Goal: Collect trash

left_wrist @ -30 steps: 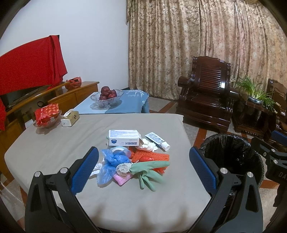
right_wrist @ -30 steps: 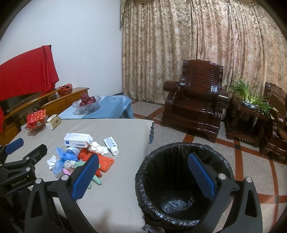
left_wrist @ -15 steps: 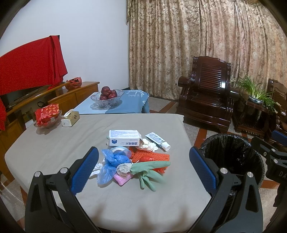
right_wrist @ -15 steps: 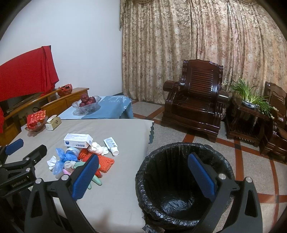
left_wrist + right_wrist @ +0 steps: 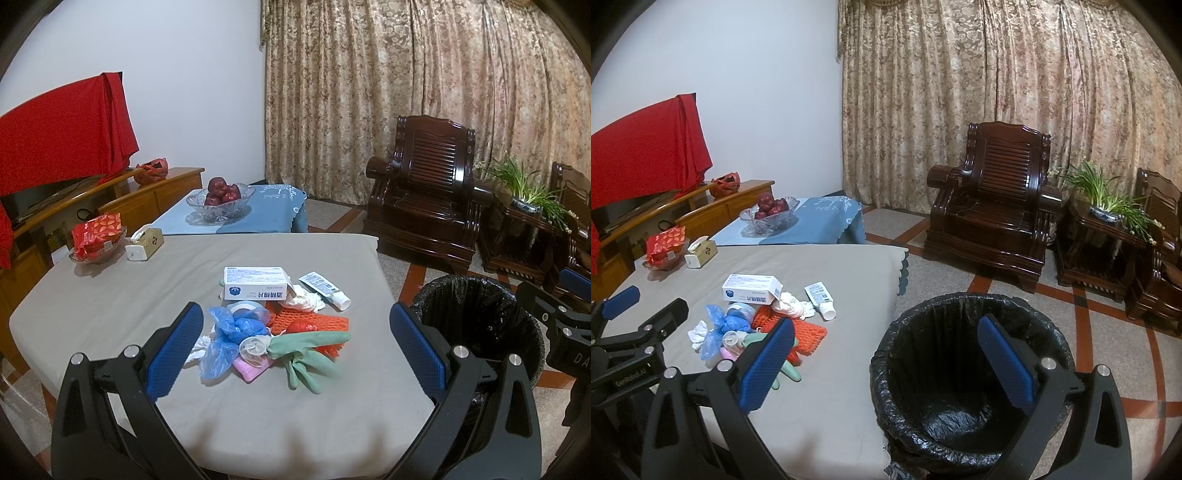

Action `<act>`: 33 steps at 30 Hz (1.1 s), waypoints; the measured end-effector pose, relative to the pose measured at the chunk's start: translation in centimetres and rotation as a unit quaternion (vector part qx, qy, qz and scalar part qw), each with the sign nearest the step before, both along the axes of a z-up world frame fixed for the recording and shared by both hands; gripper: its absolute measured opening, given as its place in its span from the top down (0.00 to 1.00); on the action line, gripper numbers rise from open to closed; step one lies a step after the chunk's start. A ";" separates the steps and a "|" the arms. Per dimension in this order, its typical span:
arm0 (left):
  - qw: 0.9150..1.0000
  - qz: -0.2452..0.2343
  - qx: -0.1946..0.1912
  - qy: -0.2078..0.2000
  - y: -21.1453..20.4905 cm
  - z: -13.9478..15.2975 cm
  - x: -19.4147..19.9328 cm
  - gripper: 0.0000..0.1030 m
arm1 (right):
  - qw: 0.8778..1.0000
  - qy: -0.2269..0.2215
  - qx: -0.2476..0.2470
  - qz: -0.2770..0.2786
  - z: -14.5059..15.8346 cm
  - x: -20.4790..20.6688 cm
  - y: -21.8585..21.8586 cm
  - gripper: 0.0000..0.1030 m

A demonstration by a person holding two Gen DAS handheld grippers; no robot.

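**Gripper hardware, both units**

Left gripper: two black plastic fingers, each an open triangular frame with cutout windows. Blue textured pads on the inner faces, rounded rectangular, fine grid pattern. Two silver round screw heads on top of each finger, near the pad base.

Right gripper: same build, with black frame fingers, blue grid pads and paired silver screws per finger.

Seen from the right wrist view, the left unit's side shows black body, small silver screws and white lettering "GenRobot.AI". From the left wrist view, the right unit's black body carries partial white letters "DA", rest cut off at the frame edge.
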State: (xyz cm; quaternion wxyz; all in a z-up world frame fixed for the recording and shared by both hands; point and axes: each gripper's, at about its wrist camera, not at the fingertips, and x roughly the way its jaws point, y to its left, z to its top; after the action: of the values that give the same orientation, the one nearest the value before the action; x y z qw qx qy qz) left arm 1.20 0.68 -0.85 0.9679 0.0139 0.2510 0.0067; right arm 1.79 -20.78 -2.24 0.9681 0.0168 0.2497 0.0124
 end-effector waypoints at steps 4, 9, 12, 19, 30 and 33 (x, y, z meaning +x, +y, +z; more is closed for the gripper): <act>1.000 0.001 -0.001 0.001 0.1 -0.1 0.0 0.05 | 1.000 0.001 0.000 0.001 0.0 0.0 0.1 0.06; 1.000 0.002 -0.001 0.001 0.1 -0.1 0.0 0.05 | 1.000 0.001 -0.001 0.002 -0.2 0.2 0.4 0.06; 1.000 0.004 -0.003 0.005 0.3 -0.5 0.2 0.05 | 1.000 0.002 0.000 0.003 -0.3 0.3 0.6 0.06; 1.000 0.009 -0.004 0.005 1.7 -1.4 0.7 0.05 | 1.000 0.010 0.004 0.012 -0.9 1.4 1.7 0.06; 0.996 0.085 0.006 0.021 11.3 -5.5 3.4 0.05 | 0.996 0.028 0.006 0.088 -4.9 6.4 8.5 0.06; 0.994 0.103 0.018 0.033 12.7 -6.5 4.2 0.05 | 0.994 0.040 0.001 0.102 -7.3 8.2 10.3 0.06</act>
State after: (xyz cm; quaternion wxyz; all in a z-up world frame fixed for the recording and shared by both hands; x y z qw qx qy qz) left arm 5.39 13.41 -7.37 0.9527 0.0054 0.2829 0.1106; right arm 10.02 -10.47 -9.58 0.9509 -0.0075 0.2888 0.1108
